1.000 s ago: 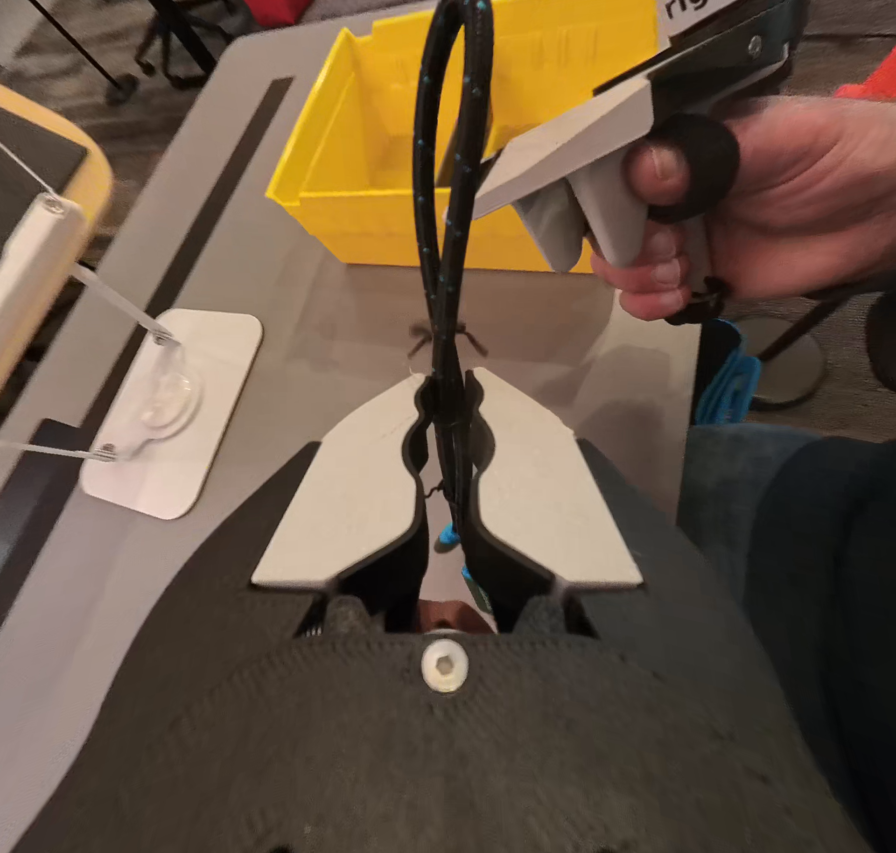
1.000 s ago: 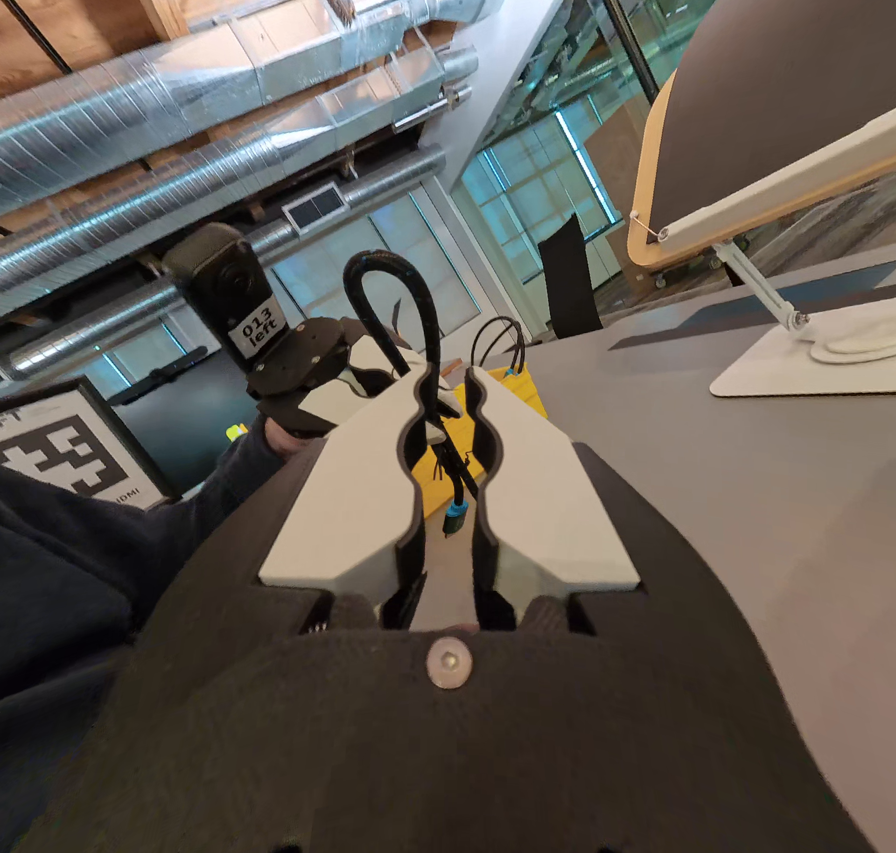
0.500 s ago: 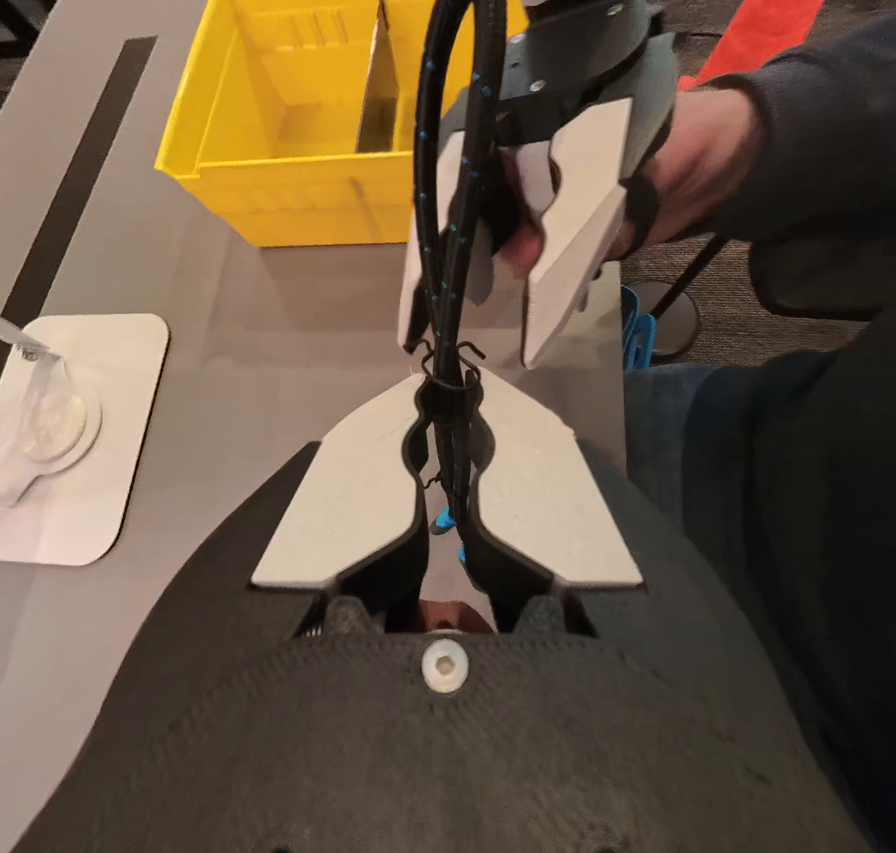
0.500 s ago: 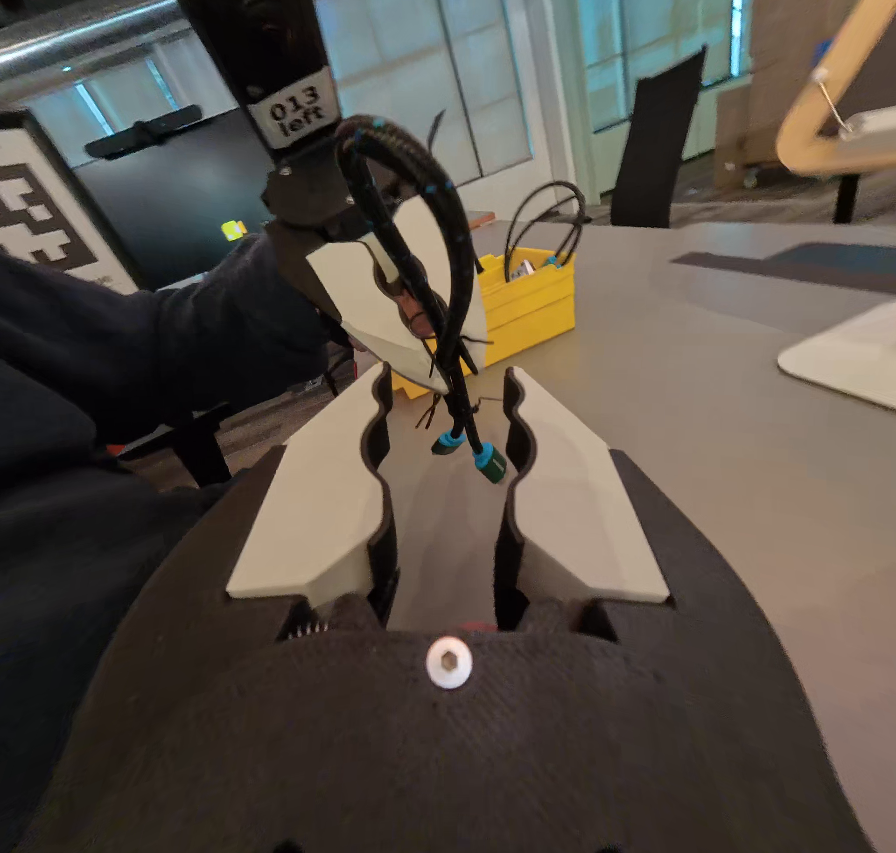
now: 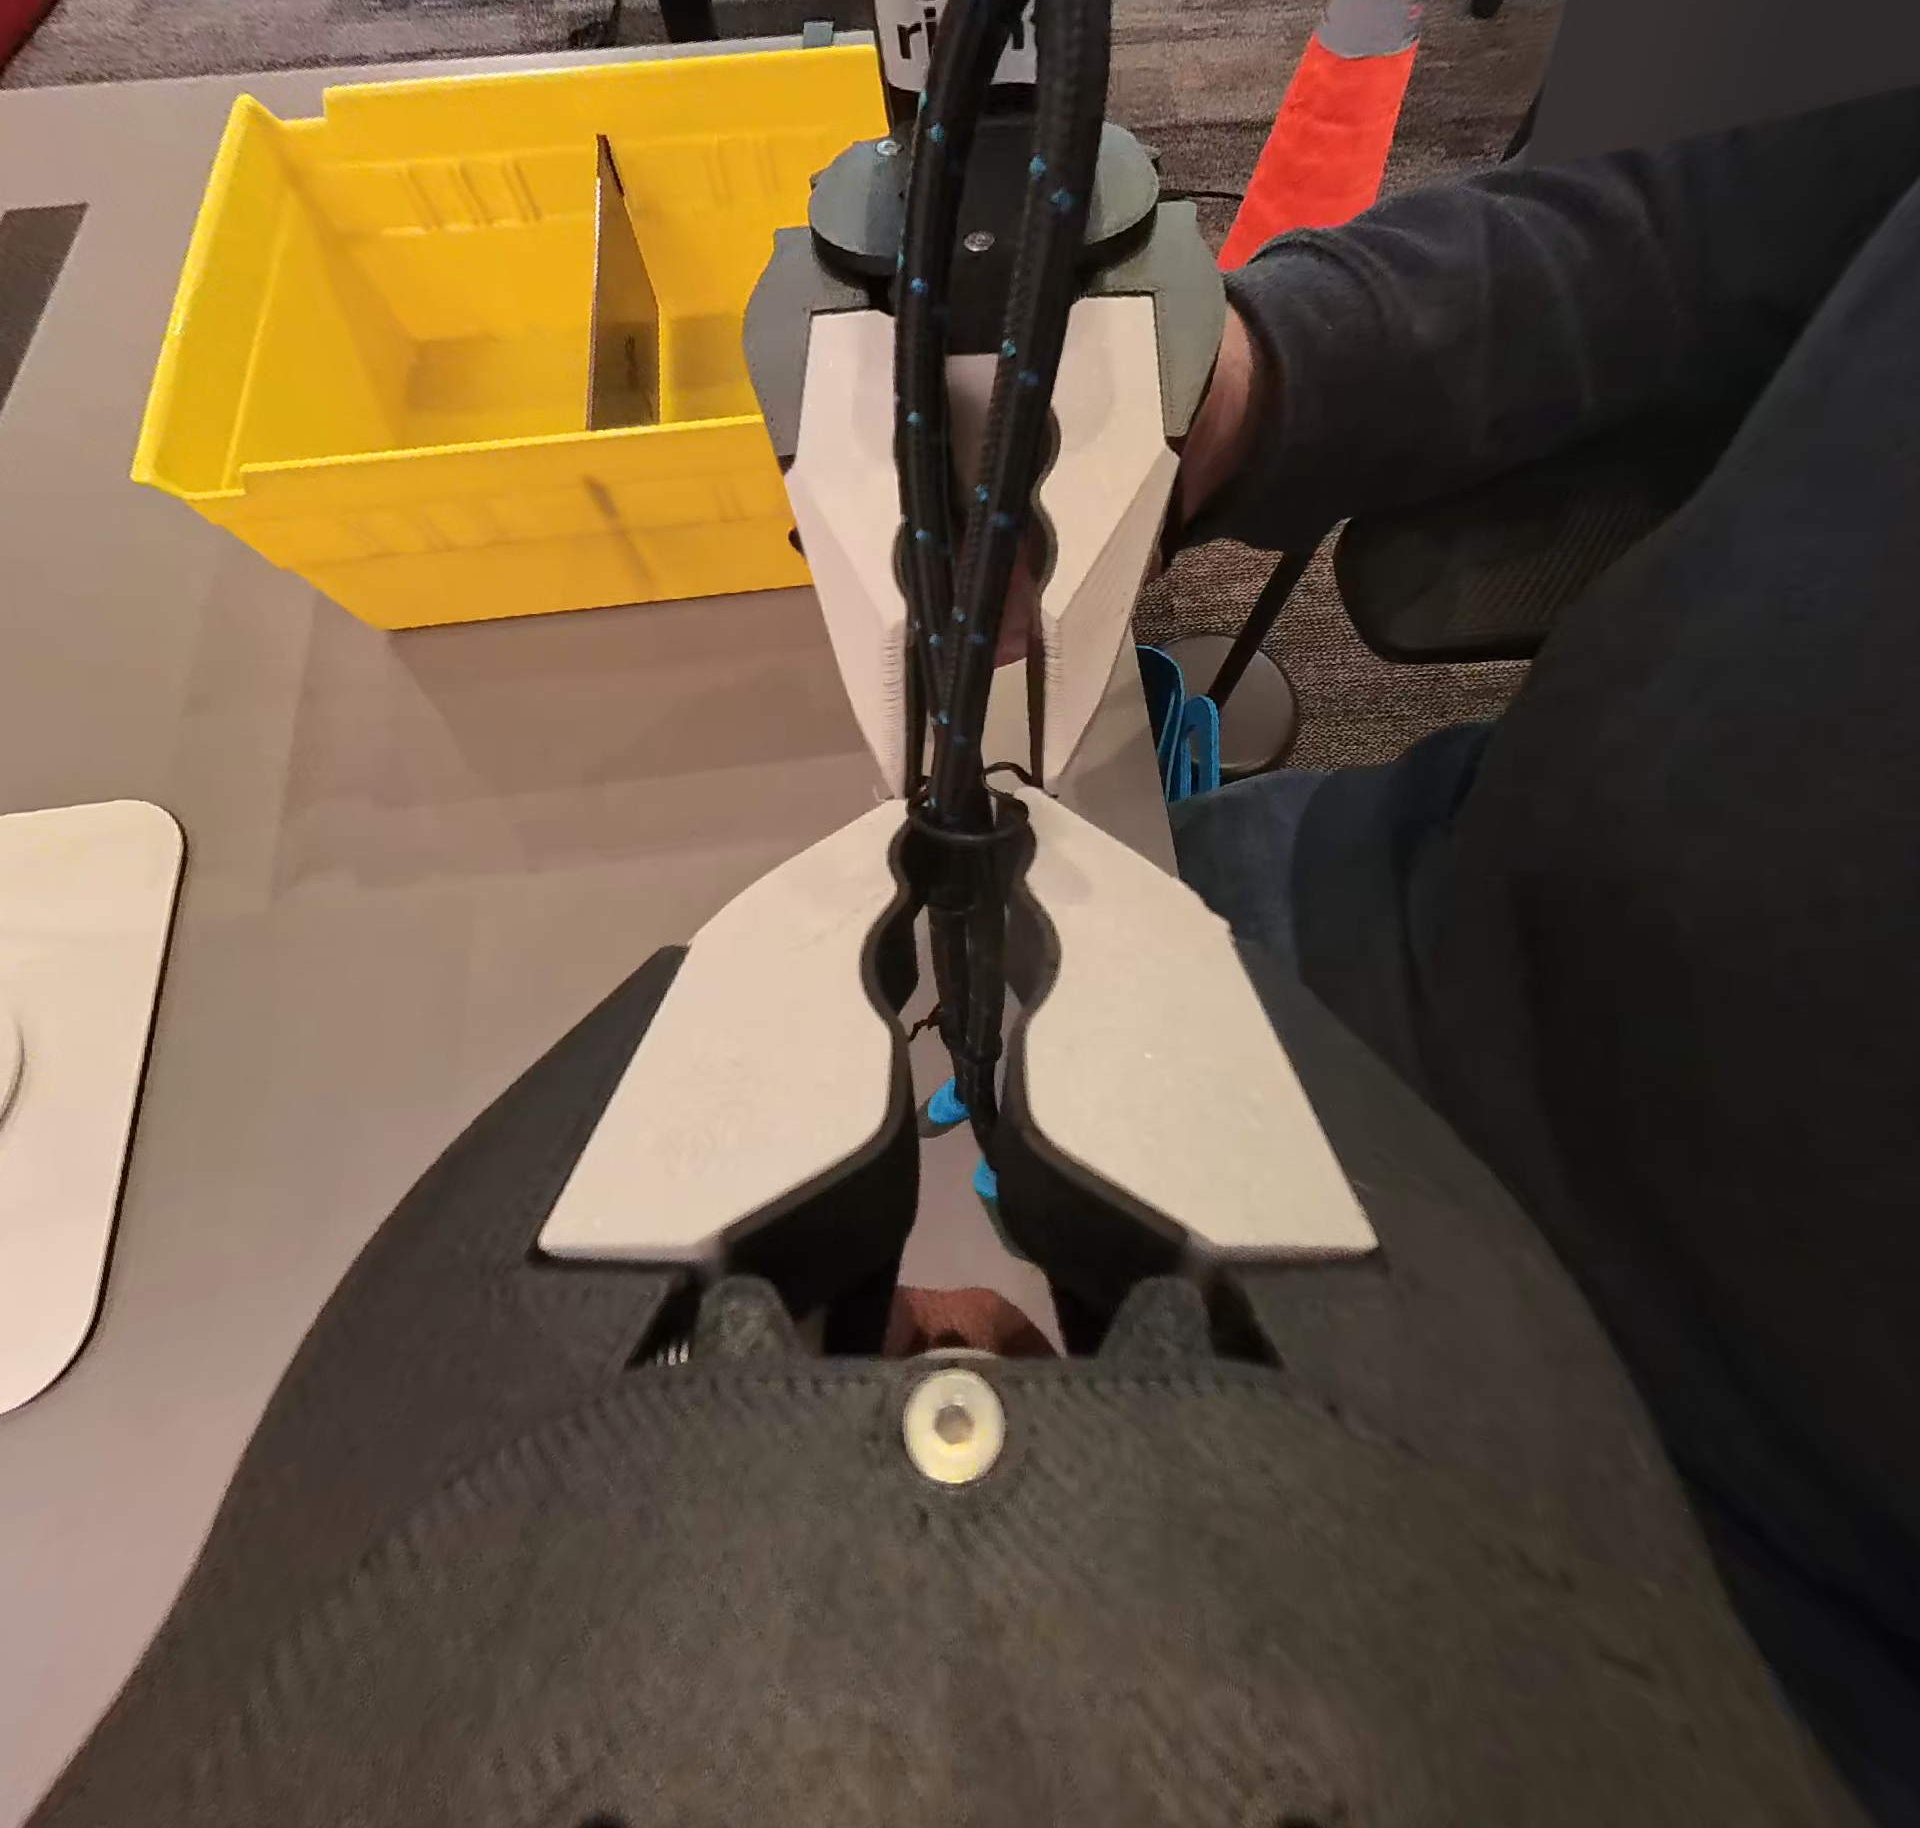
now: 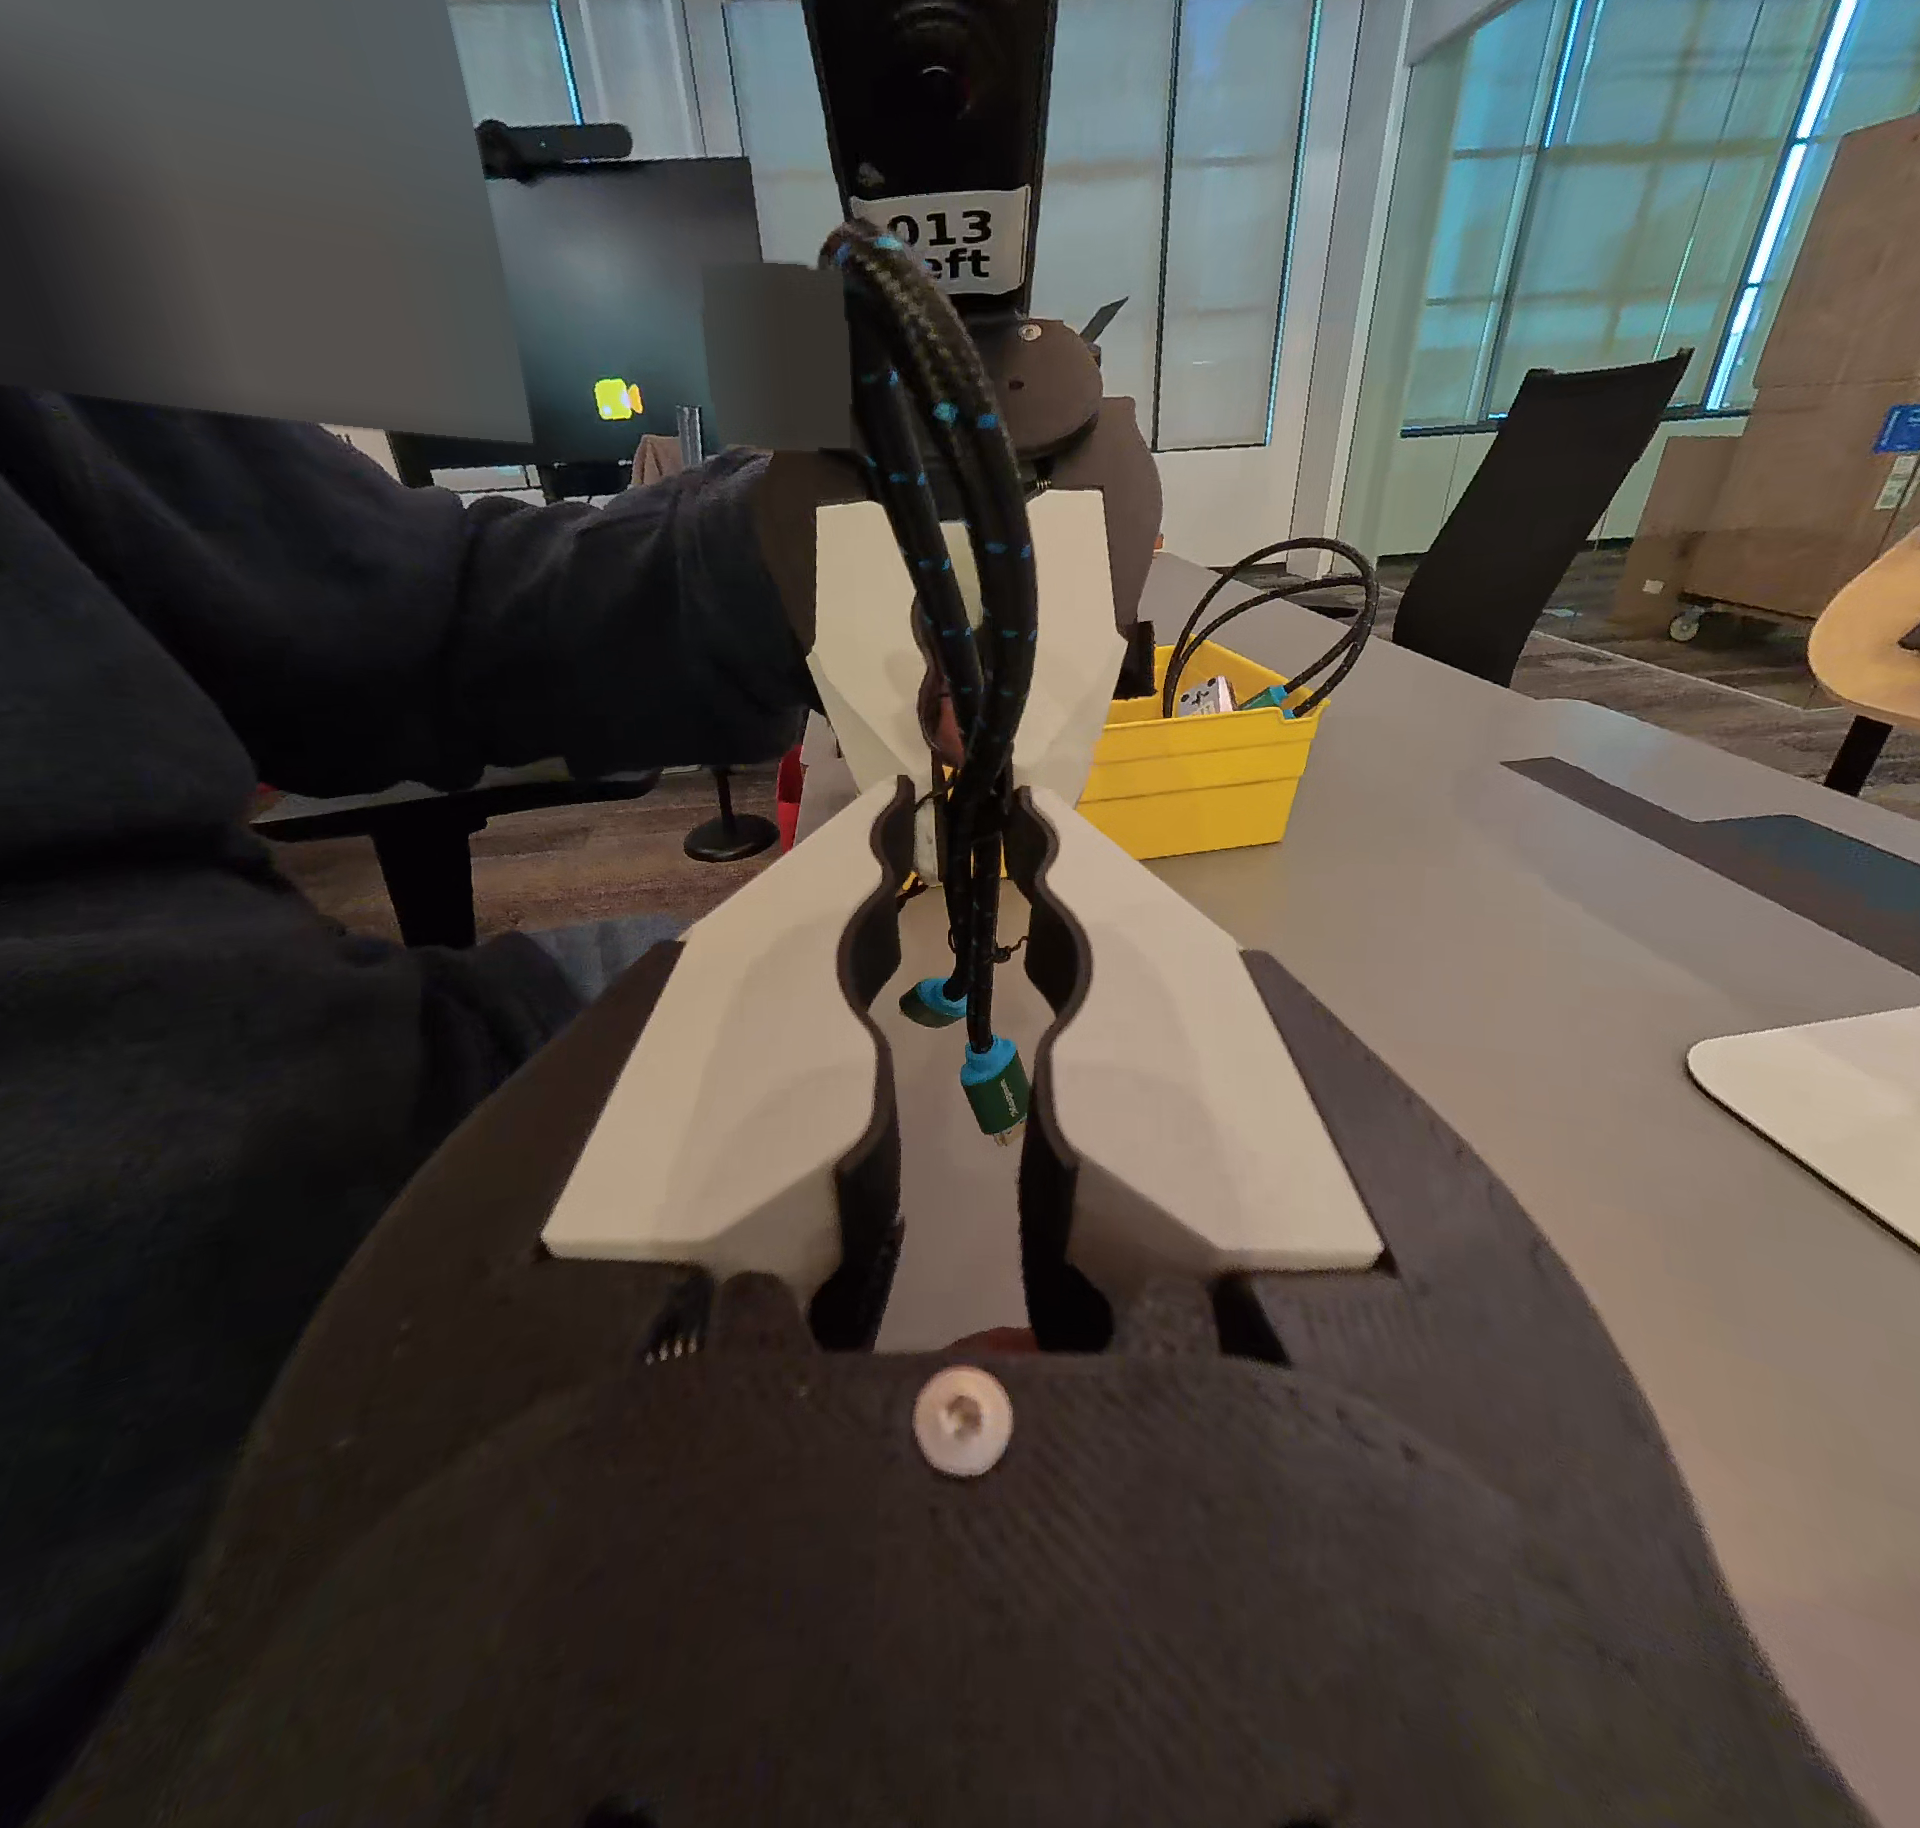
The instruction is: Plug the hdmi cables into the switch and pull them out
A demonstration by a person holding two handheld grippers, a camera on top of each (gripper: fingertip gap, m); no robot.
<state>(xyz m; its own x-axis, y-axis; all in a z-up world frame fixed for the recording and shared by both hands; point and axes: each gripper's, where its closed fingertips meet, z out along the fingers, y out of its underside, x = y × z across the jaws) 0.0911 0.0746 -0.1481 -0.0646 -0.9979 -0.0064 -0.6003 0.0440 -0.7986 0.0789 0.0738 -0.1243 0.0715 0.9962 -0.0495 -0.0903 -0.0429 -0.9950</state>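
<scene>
While the left gripper [image 5: 961, 822] has its jaws clamped on the tied waist of the folded HDMI cable [image 5: 977, 448], the right gripper [image 6: 961, 802] faces it tip to tip, jaws parted around the bundle with gaps either side. Cable's long axis runs 12 to 6 o'clock: loop up, two teal plugs [image 6: 992, 1087] hanging free. Black braid, blue flecks. Yellow bin [image 5: 468, 490] sits at 10 o'clock on the bench [image 5: 436, 843]; no switch seen

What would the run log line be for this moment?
left tongs: shut on black braided blue-flecked cable bundle | right tongs: open around its hanging plugs | yellow plastic bin: beyond on grey table
</scene>
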